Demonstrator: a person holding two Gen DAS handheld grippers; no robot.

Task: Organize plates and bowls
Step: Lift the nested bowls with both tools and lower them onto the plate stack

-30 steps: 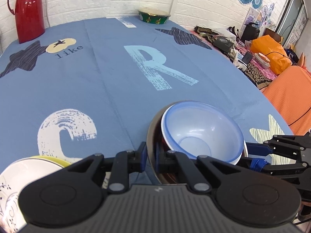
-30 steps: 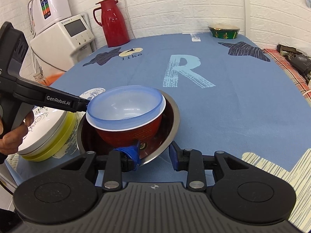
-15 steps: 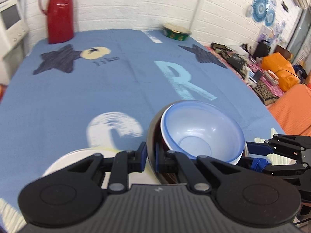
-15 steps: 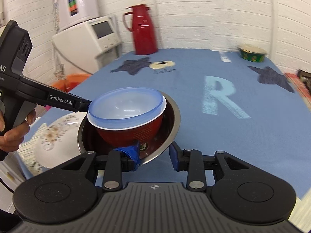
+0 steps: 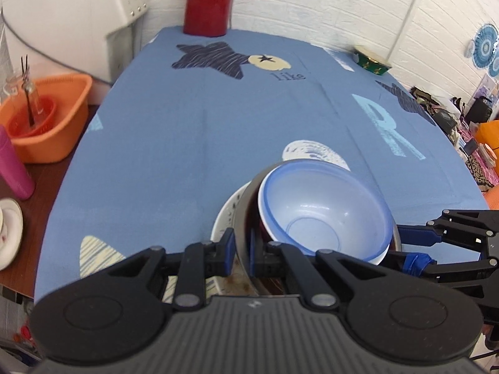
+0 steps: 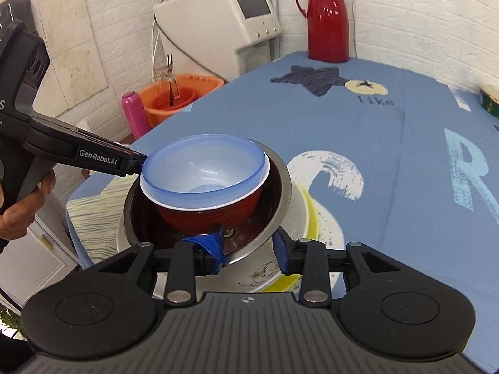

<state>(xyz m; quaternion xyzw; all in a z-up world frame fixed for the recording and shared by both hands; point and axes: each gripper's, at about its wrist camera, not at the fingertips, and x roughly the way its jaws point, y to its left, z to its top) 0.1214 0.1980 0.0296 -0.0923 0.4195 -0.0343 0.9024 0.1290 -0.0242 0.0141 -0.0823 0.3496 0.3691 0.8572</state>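
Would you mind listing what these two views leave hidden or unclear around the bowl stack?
- Steel bowl base: both views; whether it touches the white plate is hidden by its own rim.
- Red bowl inside: both views, covered by the blue bowl.
- Yellow dish: right wrist view, only an edge shows under the plate.
- Right gripper: right wrist view, contact with the steel rim is unclear.

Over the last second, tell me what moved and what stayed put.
The steel bowl, carrying the red bowl and blue bowl, was carried sideways until it sits over the white plate on the yellow one. The left claw kept its pinch on the steel rim; the right claw stayed spread around the near rim. The nesting is unchanged.
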